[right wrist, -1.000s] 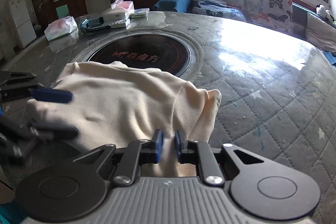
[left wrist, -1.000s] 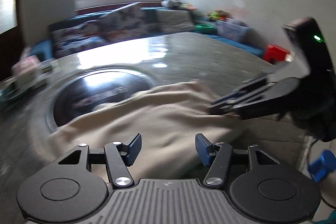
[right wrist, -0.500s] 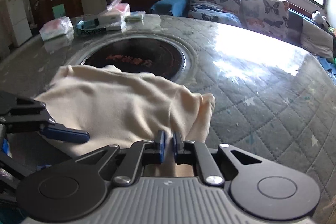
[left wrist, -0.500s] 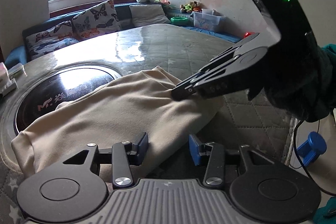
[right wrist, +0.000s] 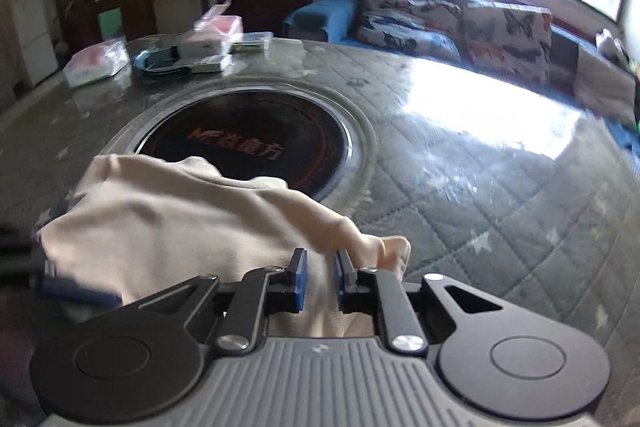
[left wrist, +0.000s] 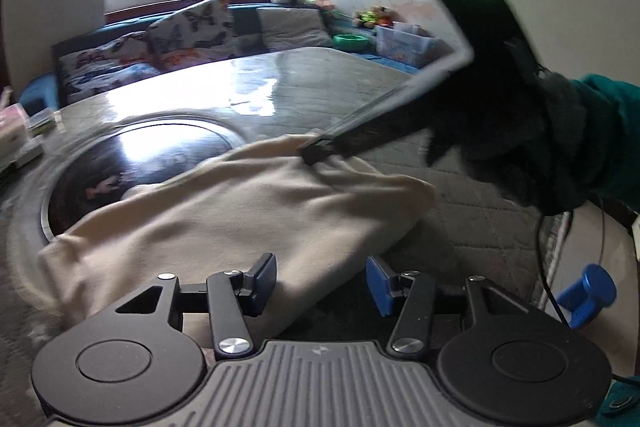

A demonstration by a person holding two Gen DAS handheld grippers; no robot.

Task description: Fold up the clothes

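Note:
A cream garment [left wrist: 224,223] lies bunched on the quilted grey table [left wrist: 460,187], partly over the black round hob [left wrist: 132,163]. My left gripper [left wrist: 321,285] is open at the garment's near edge, and cloth lies between its blue pads. My right gripper [right wrist: 319,281] has its jaws a little apart with a fold of the cream garment [right wrist: 168,227] between them. In the left wrist view the right gripper's tip [left wrist: 320,151] presses into the garment's far edge. The left gripper's blue pad [right wrist: 76,293] shows blurred at the lower left of the right wrist view.
Tissue packs and boxes [right wrist: 160,55] sit at the table's far side. The black hob [right wrist: 244,143] is set in the table's middle. A sofa with butterfly cushions [right wrist: 460,27] runs under the windows. A blue clamp [left wrist: 586,289] and a cable hang at the table's right edge.
The right gripper's jaws have parted slightly around the cloth. The right gripper has moved further over the garment, and the cloth has bunched up. The left gripper has stayed open at the near edge.

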